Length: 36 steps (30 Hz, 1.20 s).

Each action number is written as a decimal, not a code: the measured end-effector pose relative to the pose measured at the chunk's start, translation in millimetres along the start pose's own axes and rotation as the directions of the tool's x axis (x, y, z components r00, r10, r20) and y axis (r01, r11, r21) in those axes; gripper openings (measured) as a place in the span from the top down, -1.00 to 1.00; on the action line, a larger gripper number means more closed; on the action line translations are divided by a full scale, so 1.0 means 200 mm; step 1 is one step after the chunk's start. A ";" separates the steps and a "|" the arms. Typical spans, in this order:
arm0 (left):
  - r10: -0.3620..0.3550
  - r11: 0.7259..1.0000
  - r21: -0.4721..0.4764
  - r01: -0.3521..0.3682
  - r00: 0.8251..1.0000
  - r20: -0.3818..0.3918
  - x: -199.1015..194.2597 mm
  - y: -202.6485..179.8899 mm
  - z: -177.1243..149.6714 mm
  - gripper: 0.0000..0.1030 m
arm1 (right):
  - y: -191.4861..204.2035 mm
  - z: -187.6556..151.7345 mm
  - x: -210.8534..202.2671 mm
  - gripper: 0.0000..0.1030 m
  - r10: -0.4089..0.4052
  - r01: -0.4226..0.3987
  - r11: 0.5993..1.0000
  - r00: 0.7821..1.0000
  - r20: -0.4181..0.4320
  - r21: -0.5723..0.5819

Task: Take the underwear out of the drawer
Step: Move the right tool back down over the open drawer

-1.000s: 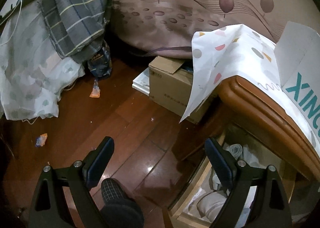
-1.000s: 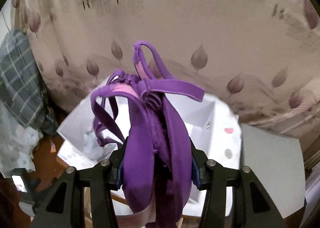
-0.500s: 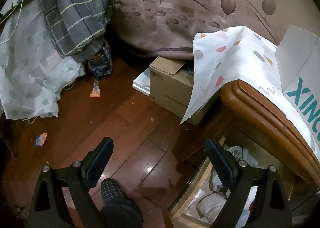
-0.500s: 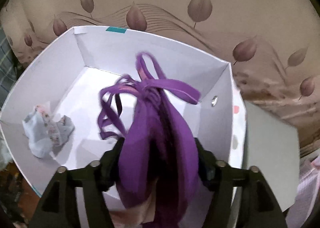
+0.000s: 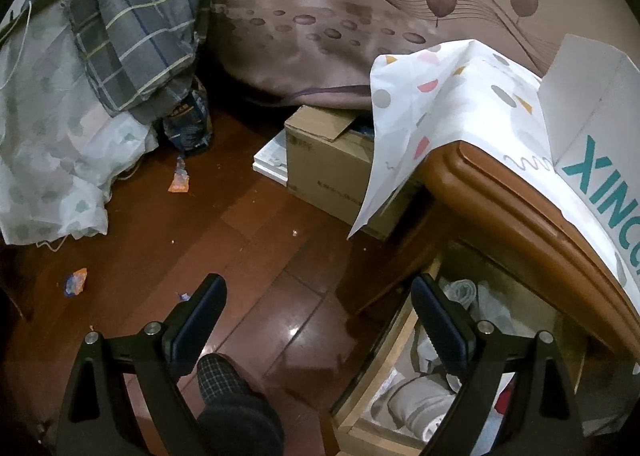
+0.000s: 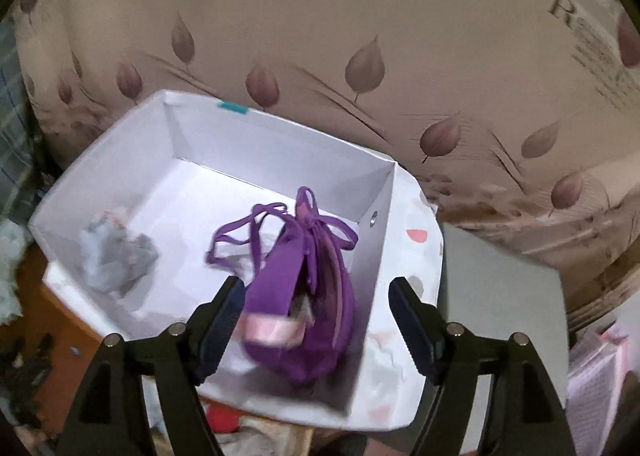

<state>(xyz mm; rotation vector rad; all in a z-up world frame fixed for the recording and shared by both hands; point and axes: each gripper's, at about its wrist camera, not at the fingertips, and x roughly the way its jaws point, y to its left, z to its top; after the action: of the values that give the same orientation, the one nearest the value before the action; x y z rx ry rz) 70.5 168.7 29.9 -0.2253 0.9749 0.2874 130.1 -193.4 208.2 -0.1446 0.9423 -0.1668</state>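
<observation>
In the right wrist view a purple bra [image 6: 304, 296] with pink trim lies inside an open white box [image 6: 280, 151], blurred, between my spread fingers. My right gripper [image 6: 316, 296] is open above the box and holds nothing. A grey-blue crumpled garment [image 6: 116, 260] lies at the box's left. In the left wrist view my left gripper [image 5: 320, 296] is open and empty above the wooden floor. The open drawer [image 5: 400, 340] at lower right holds pale folded clothes [image 5: 420, 404].
The orange-brown dresser top [image 5: 520, 207] carries a dotted white cloth [image 5: 440, 95] and the white box [image 5: 592, 127]. A cardboard box [image 5: 328, 167] stands on the floor by the bed. A plaid blanket [image 5: 136, 23] hangs at upper left. A slippered foot [image 5: 232, 400] is below.
My right gripper has opened and let go of the purple bra, which has dropped into the white box. The left gripper has barely moved.
</observation>
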 end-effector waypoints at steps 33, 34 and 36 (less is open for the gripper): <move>-0.020 1.000 -0.002 0.020 0.998 -0.053 0.01 0.03 -0.01 -0.80 | 0.75 -1.12 0.70 -0.49 0.333 -0.403 0.915 0.769 -0.545 -0.009; -0.019 1.000 -0.002 0.019 0.999 -0.049 0.01 0.04 -0.01 -0.80 | 0.76 -1.13 0.72 -0.49 0.331 -0.404 0.915 0.764 -0.554 -0.011; -0.018 1.000 0.002 0.018 0.999 -0.050 0.02 0.03 -0.01 -0.80 | 0.79 -1.15 0.76 -0.49 0.338 -0.416 0.909 0.750 -0.569 -0.008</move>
<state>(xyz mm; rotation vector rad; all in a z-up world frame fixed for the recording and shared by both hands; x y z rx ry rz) 68.1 174.5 25.5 -0.2402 1.0223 0.2653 44.0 -81.4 -76.3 -0.0212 1.5534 0.2540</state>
